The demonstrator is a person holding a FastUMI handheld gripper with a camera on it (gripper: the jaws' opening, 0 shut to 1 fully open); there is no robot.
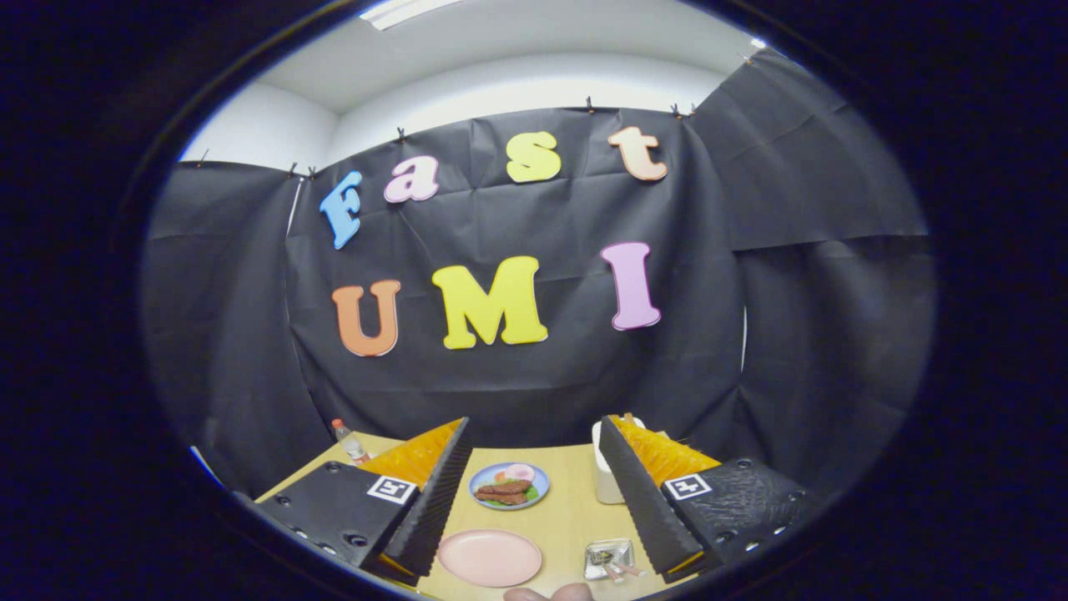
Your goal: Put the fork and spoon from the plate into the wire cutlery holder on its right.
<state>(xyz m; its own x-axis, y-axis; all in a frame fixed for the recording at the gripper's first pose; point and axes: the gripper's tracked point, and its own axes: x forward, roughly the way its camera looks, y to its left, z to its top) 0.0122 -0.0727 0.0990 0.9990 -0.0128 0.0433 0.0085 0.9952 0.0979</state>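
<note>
Pink and bare, the plate (490, 558) lies between the wide-open, empty fingers of the gripper (534, 492). The small wire cutlery holder (609, 558) sits just right of it. The fork and spoon cannot be told apart there. Grabbing blindly might knock the holder over.

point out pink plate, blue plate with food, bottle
pink plate (490, 558): gripper view, centre of its bare face.
blue plate (482, 479): gripper view, left rim, beside the food.
bottle (351, 446): gripper view, its body, beyond the left finger.
</note>
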